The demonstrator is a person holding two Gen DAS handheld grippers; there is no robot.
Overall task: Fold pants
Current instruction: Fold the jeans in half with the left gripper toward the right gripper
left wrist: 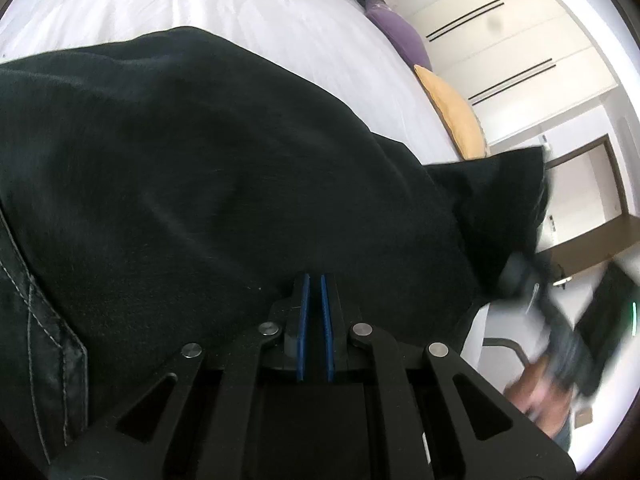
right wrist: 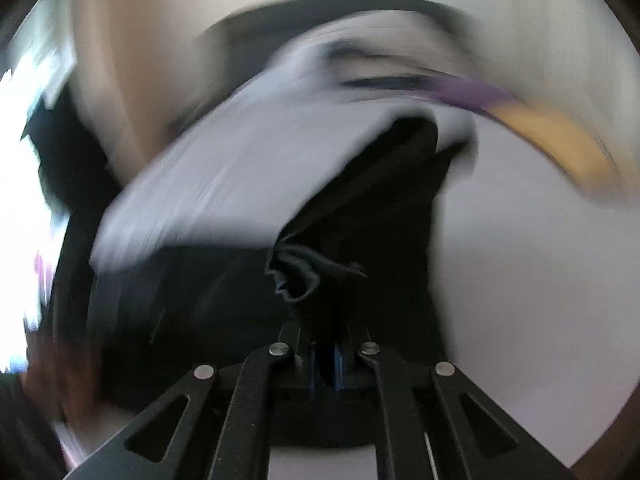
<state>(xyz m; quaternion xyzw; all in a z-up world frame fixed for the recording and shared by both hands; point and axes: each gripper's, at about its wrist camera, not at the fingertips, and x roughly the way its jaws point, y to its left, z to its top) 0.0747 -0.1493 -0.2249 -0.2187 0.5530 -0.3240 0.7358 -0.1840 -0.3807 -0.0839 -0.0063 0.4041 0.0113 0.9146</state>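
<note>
The black pants (left wrist: 208, 168) lay spread on the white bed (left wrist: 248, 12), the left gripper (left wrist: 315, 280) nearly closed on nothing just above them, the right gripper (right wrist: 325, 344) clamped on a bunched fold of pants (right wrist: 376, 208)
</note>
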